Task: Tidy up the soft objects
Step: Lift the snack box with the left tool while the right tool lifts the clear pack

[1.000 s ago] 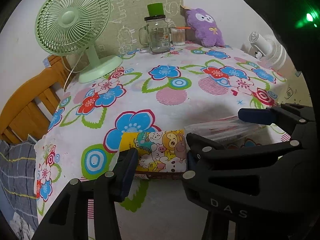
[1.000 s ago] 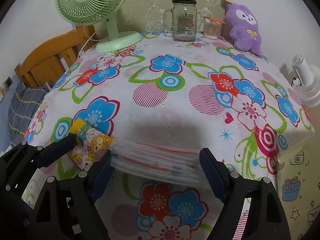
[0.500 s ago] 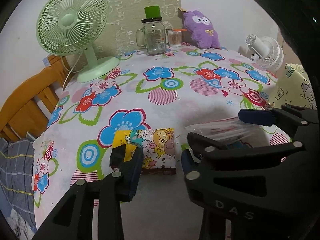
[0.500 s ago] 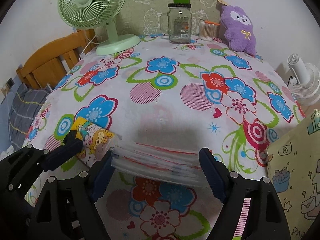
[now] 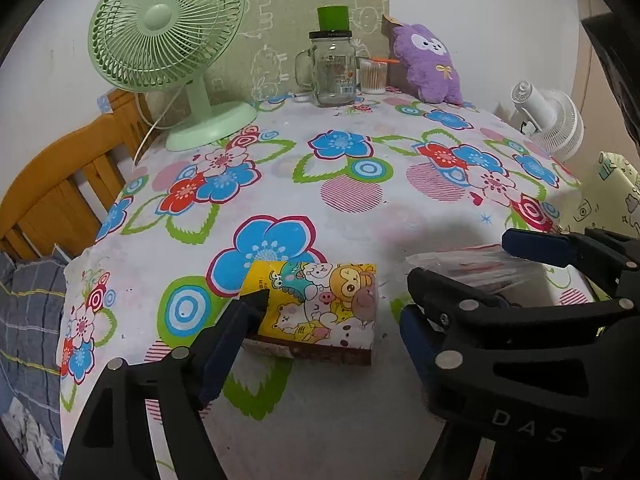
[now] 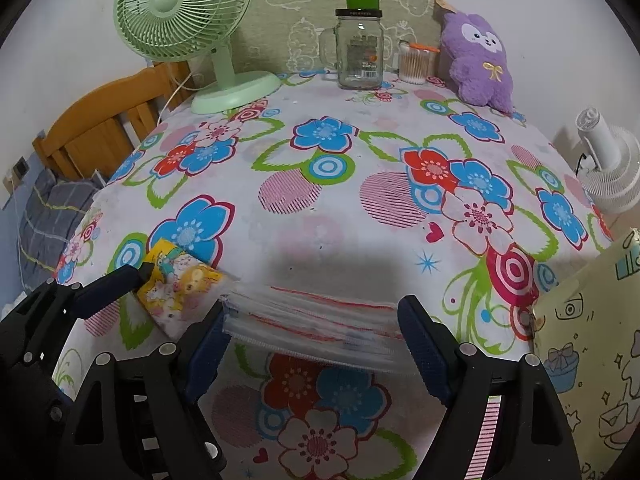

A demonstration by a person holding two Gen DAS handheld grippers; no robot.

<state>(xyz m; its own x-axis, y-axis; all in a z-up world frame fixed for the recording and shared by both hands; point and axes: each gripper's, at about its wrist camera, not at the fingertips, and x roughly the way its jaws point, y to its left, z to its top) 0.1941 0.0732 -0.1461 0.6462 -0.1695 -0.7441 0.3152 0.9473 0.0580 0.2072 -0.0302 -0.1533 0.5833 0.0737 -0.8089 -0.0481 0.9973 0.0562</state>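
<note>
A yellow cartoon-printed tissue pack (image 5: 320, 304) lies flat near the front edge of the flowered table (image 5: 352, 216). My left gripper (image 5: 332, 316) straddles it with its jaws opening. The left fingertip (image 5: 252, 304) overlaps the pack's corner and the right pad (image 5: 414, 340) stands clear of it. A stack of clear plastic packets with red lines (image 6: 312, 312) juts over the table edge. My right gripper (image 6: 312, 332) is shut on it, one pad against each end. The tissue pack (image 6: 176, 284) also shows at the left of the right wrist view. A purple plush toy (image 6: 480, 68) sits at the far right of the table.
At the back stand a green desk fan (image 6: 224, 36), a glass jar with a green cap (image 6: 360, 56) and a cup of cotton swabs (image 6: 414, 64). A wooden chair (image 5: 60, 184) is on the left. A white fan (image 6: 608, 168) and a yellow paper bag (image 6: 588, 340) are on the right.
The left gripper's jaws, earlier pressed on both sides of the tissue pack, have spread apart and the pack now lies free on the table. The right gripper still holds the packet stack.
</note>
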